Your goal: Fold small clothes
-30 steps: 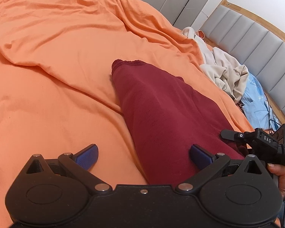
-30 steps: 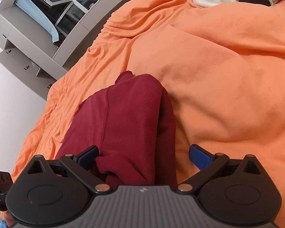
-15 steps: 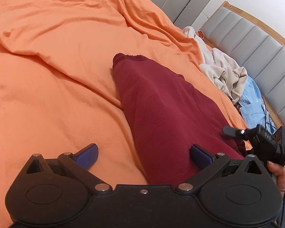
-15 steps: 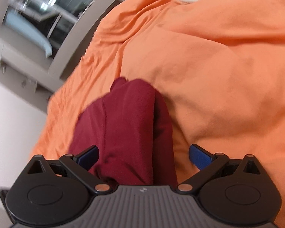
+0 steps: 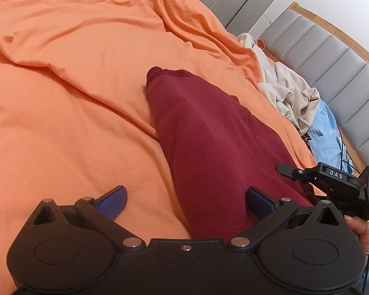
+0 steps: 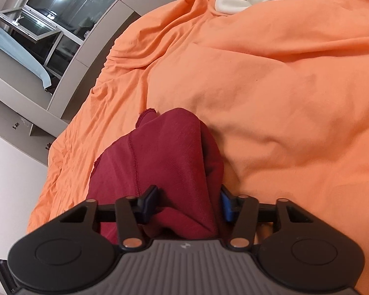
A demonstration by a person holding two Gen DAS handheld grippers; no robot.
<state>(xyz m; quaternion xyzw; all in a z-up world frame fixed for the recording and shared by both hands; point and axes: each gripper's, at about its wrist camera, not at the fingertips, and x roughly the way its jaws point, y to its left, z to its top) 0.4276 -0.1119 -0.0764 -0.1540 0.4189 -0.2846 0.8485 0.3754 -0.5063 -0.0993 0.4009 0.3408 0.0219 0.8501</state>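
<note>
A dark red garment lies lengthwise on the orange bed sheet, its hem pointing away. My left gripper is open over its near end, with the right pad above the cloth and the left pad above the sheet. In the right wrist view the same garment is bunched between the pads of my right gripper. Its jaws are closing and both pads touch the gathered cloth. The right gripper also shows at the garment's right edge in the left wrist view.
A heap of cream clothes and a light blue cloth lie by the grey padded headboard. A person's hand holds the right gripper. A window and grey cabinets stand beyond the bed's far edge.
The right gripper's jaws have come in from wide open onto the bunched edge of the dark red garment. The left gripper has kept its place, still open.
</note>
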